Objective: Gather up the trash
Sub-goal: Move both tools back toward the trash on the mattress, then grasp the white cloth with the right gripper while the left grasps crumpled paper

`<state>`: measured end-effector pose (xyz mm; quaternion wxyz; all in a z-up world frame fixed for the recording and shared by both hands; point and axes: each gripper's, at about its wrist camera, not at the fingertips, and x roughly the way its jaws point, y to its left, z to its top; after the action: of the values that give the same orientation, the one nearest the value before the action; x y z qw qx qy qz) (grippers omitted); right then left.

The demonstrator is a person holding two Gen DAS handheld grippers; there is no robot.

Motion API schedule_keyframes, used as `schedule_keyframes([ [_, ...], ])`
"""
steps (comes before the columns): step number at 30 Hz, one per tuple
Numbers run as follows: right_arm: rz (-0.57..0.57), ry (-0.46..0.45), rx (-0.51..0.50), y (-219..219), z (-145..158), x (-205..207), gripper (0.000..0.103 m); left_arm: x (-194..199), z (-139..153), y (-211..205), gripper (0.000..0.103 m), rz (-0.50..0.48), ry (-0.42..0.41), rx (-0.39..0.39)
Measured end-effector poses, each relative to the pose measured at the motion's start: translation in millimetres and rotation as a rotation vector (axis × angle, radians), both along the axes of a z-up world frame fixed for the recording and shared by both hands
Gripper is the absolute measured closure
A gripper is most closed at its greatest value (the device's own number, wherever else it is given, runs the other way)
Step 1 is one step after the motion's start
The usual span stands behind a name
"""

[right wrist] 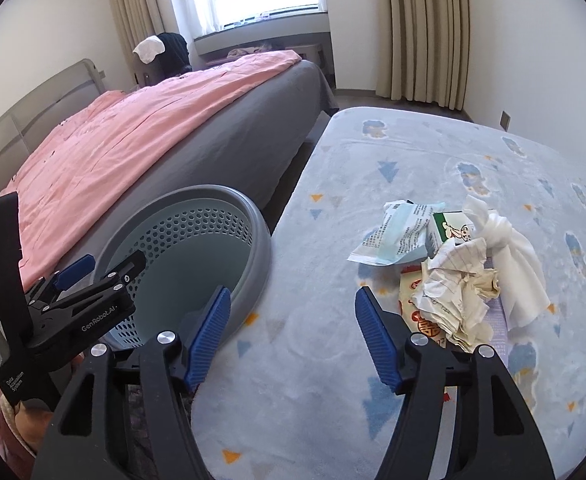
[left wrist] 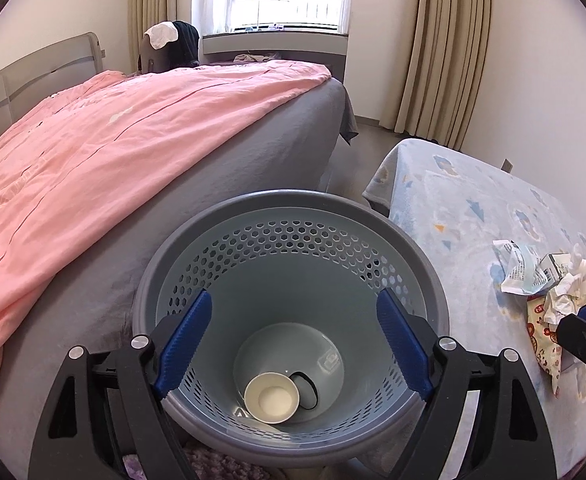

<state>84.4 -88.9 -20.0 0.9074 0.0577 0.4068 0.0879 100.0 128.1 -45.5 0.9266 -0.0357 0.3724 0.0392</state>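
Observation:
A grey perforated trash basket (left wrist: 293,208) stands between the bed and a low table; it also shows in the right wrist view (right wrist: 253,232). A paper cup (left wrist: 271,398) lies at its bottom. My left gripper (left wrist: 293,340) is open and empty, held over the basket's mouth. A trash pile lies on the table: a printed wrapper (right wrist: 393,236), a small carton (right wrist: 449,232), crumpled paper (right wrist: 453,292) and a white tissue (right wrist: 509,252). My right gripper (right wrist: 289,332) is open and empty above the table, left of the pile. The pile shows in the left wrist view (left wrist: 541,280).
A bed with a pink quilt (left wrist: 93,152) and grey sheet fills the left. The table wears a light blue patterned cloth (right wrist: 413,152). Curtains (left wrist: 445,40) and a window are behind. A chair with clothes (left wrist: 169,48) stands by the bed's far end.

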Motion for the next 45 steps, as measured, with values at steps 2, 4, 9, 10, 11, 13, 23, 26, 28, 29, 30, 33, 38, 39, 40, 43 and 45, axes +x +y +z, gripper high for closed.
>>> schedule_keyframes([
  [2,-0.016,0.009,0.014,-9,-3,-2,0.038,-1,0,-3,0.022,-0.004,-0.003,0.004],
  [4,-0.032,0.012,0.019,-17,-5,-3,0.038,-2,1,-8,0.022,-0.008,-0.005,0.007],
  [9,-0.077,-0.003,0.003,-40,-3,-10,0.038,-2,4,-22,0.022,-0.032,-0.011,0.001],
  [10,-0.089,-0.006,0.002,-46,-3,-12,0.037,-2,4,-26,0.022,-0.040,-0.012,0.001],
  [11,-0.101,-0.009,0.002,-53,-3,-13,0.037,-3,5,-30,0.022,-0.048,-0.013,0.002],
  [13,-0.127,-0.013,-0.002,-66,-5,-16,0.035,-3,5,-40,0.022,-0.066,-0.014,0.006],
  [23,-0.209,-0.047,-0.090,-122,-4,-12,0.032,0,3,-84,0.022,-0.141,-0.005,0.018],
  [26,-0.229,-0.047,-0.109,-138,-8,-1,0.031,1,0,-93,0.022,-0.157,0.000,0.025],
  [28,-0.241,-0.039,-0.109,-150,-12,8,0.031,0,-1,-99,0.022,-0.166,0.000,0.033],
  [29,-0.246,-0.036,-0.110,-153,-14,12,0.031,0,-1,-102,0.022,-0.170,-0.001,0.037],
  [30,-0.248,-0.032,-0.109,-156,-16,16,0.031,-1,-1,-104,0.022,-0.174,-0.002,0.039],
  [33,-0.243,-0.022,-0.099,-163,-22,27,0.031,0,-3,-110,0.022,-0.187,-0.003,0.041],
  [38,-0.217,-0.016,-0.095,-162,-30,39,0.032,3,-8,-117,0.022,-0.204,0.012,0.046],
  [39,-0.211,-0.018,-0.103,-160,-31,41,0.032,3,-9,-118,0.022,-0.205,0.013,0.049],
  [40,-0.204,-0.020,-0.109,-159,-32,42,0.033,3,-9,-119,0.022,-0.206,0.014,0.051],
  [43,-0.183,-0.021,-0.127,-154,-35,46,0.037,3,-10,-122,0.022,-0.205,0.011,0.058],
  [45,-0.171,-0.020,-0.132,-152,-36,48,0.041,4,-13,-124,0.022,-0.206,0.012,0.065],
])
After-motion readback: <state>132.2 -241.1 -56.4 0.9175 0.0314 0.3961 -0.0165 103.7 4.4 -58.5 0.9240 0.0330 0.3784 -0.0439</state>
